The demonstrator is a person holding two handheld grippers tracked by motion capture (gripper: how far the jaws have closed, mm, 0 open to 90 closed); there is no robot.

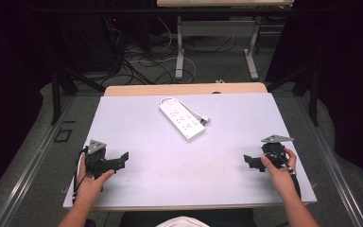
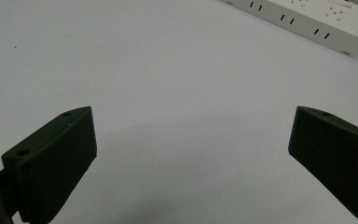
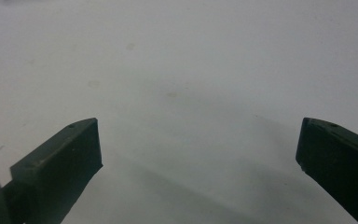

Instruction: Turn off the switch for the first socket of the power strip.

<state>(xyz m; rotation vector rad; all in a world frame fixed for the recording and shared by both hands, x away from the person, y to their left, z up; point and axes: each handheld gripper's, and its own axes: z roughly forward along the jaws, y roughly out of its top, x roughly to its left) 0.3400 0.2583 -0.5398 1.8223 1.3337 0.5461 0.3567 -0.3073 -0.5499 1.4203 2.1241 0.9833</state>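
A white power strip (image 1: 181, 118) lies at an angle on the far middle of the white table (image 1: 170, 161), its cord and plug (image 1: 204, 120) curled beside it. My left gripper (image 1: 123, 158) rests low at the table's left, held by a hand, jaws wide apart with nothing between them. In the left gripper view the power strip (image 2: 307, 21) shows at the top right, well beyond the open gripper (image 2: 191, 140). My right gripper (image 1: 249, 161) sits at the table's right, pointing inward. Its own view has the right gripper (image 3: 198, 144) open over bare tabletop.
A wooden strip (image 1: 184, 89) borders the table's far edge. Beyond it stand the white legs of another desk (image 1: 179, 52) and loose cables (image 1: 142, 66) on the floor. Dark curtains and black frame posts (image 1: 56, 94) flank both sides.
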